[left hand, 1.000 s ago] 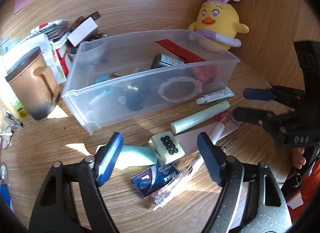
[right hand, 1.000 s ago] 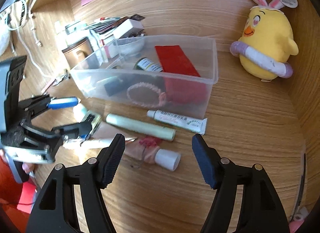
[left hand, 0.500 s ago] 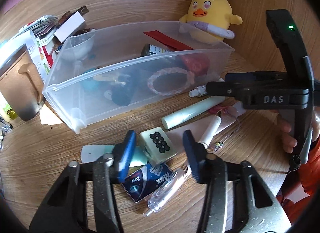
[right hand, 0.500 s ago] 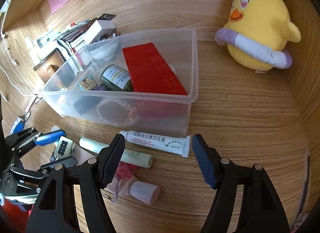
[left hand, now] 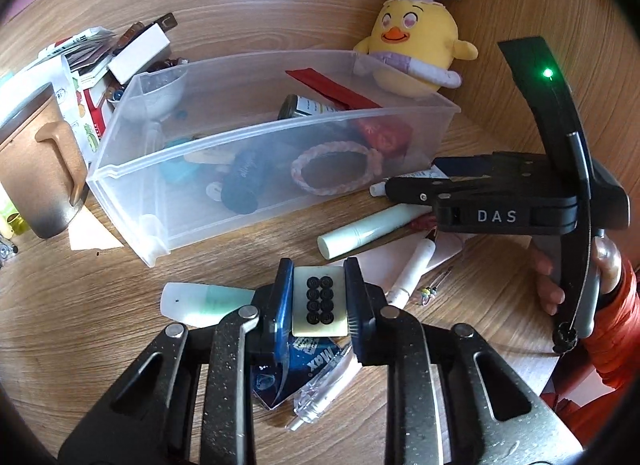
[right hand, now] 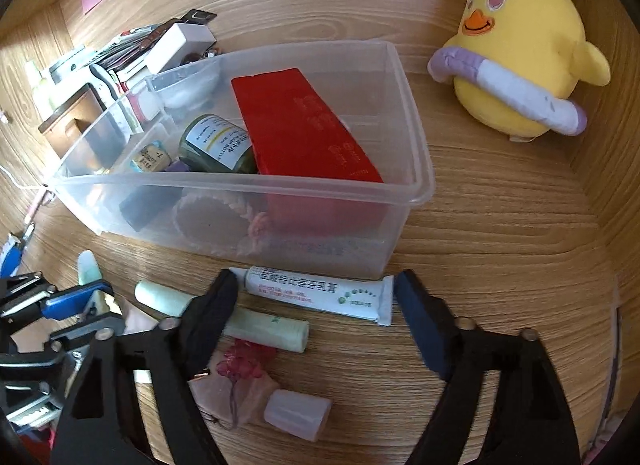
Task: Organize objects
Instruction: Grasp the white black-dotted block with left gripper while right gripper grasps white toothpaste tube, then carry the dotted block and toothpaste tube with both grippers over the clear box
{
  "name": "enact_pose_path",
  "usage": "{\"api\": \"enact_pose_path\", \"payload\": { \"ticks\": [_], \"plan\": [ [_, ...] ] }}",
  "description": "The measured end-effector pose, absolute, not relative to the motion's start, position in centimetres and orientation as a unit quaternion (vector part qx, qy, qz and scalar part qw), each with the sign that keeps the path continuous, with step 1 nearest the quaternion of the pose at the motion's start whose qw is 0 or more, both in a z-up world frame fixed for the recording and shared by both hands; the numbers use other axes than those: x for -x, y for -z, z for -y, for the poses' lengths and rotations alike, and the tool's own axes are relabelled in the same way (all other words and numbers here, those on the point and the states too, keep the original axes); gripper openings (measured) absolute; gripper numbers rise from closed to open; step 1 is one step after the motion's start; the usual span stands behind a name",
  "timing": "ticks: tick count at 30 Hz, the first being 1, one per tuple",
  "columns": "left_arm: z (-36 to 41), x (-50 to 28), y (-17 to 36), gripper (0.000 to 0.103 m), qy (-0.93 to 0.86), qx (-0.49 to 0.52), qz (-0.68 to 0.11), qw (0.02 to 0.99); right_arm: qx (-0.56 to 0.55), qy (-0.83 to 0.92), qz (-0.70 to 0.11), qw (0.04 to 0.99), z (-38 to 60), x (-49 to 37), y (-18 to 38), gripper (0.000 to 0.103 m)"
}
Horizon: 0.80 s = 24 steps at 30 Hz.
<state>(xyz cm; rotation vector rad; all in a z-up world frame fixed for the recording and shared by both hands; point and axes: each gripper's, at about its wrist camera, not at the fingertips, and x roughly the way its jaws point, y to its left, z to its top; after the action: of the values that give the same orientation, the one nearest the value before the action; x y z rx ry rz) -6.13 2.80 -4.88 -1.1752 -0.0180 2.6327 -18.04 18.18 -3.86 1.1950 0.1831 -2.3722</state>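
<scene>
My left gripper (left hand: 319,301) is shut on a cream mahjong tile (left hand: 319,305) with black dots, just above the table in front of the clear plastic bin (left hand: 224,137). My right gripper (right hand: 316,297) is open, its fingers on either side of a white ointment tube (right hand: 320,292) that lies against the bin's front wall (right hand: 320,241). The bin holds a red booklet (right hand: 304,125), a dark green bottle (right hand: 216,145), a pink braided band (left hand: 332,169) and other small items. The left gripper also shows at the left edge of the right wrist view (right hand: 94,311).
A pale green stick (right hand: 240,321), a pink item with a cap (right hand: 260,393), a blue packet (left hand: 296,365), a clear pen (left hand: 324,389) and a mint tube (left hand: 200,301) lie on the table. A yellow chick plush (right hand: 516,61) stands right of the bin, a brown mug (left hand: 36,169) and stacked boxes to its left.
My left gripper has closed on the mahjong tile. My right gripper has moved forward and down until its fingers straddle the ointment tube.
</scene>
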Motion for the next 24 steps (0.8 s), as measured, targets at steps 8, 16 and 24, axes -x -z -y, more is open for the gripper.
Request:
{"api": "enact_pose_path", "payload": {
  "ticks": [8, 16, 24],
  "plan": [
    [-2.2, 6.0, 4.4, 0.024, -0.913, 0.391, 0.022, 0.118, -0.434, 0.867, -0.057, 0.237, -19.6, 17.7, 3.9, 0.071],
    [-1.3, 5.7, 3.5, 0.024, -0.92, 0.375, 0.042, 0.103, -0.418, 0.875, -0.027, 0.242, -21.7, 16.2, 2.4, 0.071],
    [-0.8, 5.6, 2.0, 0.024, -0.928, 0.357, 0.051, 0.09, -0.384, 0.887, -0.009, 0.256, -22.9, 14.4, -0.5, 0.071]
  ]
}}
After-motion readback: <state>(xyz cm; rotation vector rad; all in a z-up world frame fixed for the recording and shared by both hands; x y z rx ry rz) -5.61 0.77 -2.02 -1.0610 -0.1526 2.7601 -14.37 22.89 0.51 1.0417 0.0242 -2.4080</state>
